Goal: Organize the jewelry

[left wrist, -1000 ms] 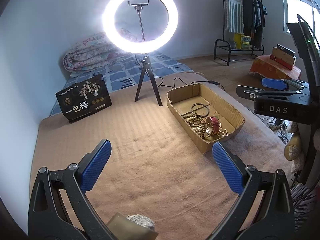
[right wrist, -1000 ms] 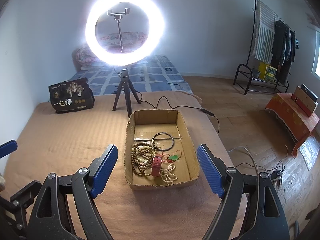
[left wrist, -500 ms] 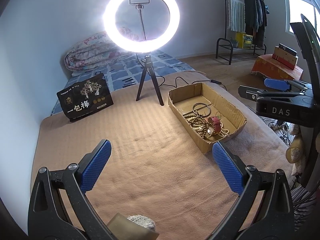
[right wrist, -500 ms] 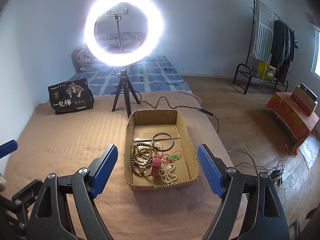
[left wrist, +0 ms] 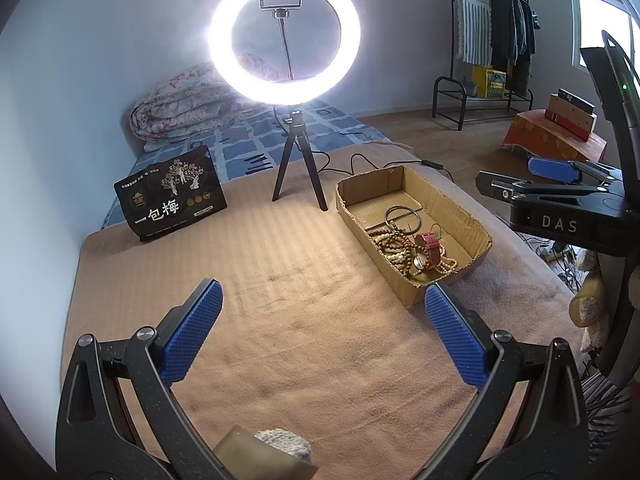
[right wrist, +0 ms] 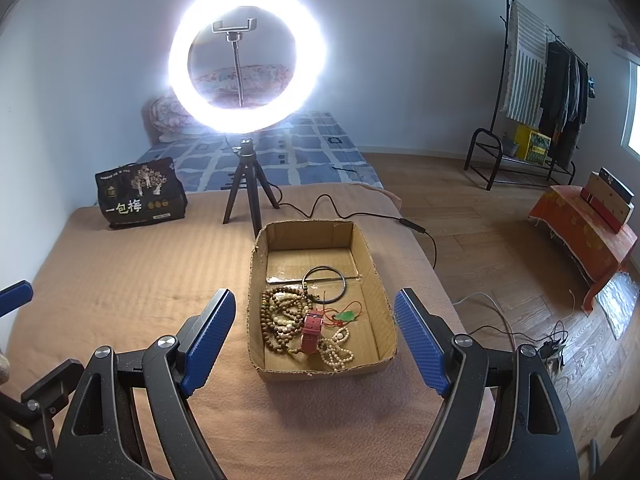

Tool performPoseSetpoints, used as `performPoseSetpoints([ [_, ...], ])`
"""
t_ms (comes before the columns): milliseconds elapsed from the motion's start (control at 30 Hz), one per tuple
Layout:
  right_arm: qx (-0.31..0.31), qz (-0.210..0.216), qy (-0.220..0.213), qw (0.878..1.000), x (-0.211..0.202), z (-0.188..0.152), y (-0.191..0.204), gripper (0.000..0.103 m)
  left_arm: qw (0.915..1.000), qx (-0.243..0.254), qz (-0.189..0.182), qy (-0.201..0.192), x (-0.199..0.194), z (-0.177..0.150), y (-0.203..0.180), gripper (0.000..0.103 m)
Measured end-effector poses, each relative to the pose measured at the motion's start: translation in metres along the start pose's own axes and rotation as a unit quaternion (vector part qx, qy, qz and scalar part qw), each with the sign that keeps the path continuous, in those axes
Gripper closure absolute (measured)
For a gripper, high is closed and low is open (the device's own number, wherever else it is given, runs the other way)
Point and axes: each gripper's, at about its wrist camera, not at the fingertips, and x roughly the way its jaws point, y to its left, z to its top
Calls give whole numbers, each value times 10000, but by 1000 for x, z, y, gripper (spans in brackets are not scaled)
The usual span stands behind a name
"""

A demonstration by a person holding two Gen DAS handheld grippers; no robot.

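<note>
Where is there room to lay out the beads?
The tan blanket is bare left of the cardboard box, between the black bag and the left tool. The box's far end is free too; its near half is crowded with jewelry.

A lit ring light (right wrist: 246, 68) on a small black tripod (right wrist: 248, 188) stands near the far edge of the tan blanket (right wrist: 120, 280), its cable (right wrist: 340, 210) trailing off toward the right edge. A black snack bag (right wrist: 140, 194) with white Chinese lettering sits at the far left corner. Beyond lie a blue checked sheet (right wrist: 316, 152) and a rolled floral quilt (left wrist: 188, 104). Across the wood floor (right wrist: 480, 220), a clothes rack (right wrist: 548, 80) holds hanging garments, and an orange-draped stand (right wrist: 580, 228) carries a box (right wrist: 610, 200).
</note>
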Motion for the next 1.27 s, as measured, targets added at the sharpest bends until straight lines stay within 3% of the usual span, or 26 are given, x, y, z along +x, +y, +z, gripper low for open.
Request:
performPoseSetpoints([
  [1267, -38, 21, 26, 10000, 1, 2, 4, 21, 9998, -65, 192, -87, -5, -3, -3, 0],
])
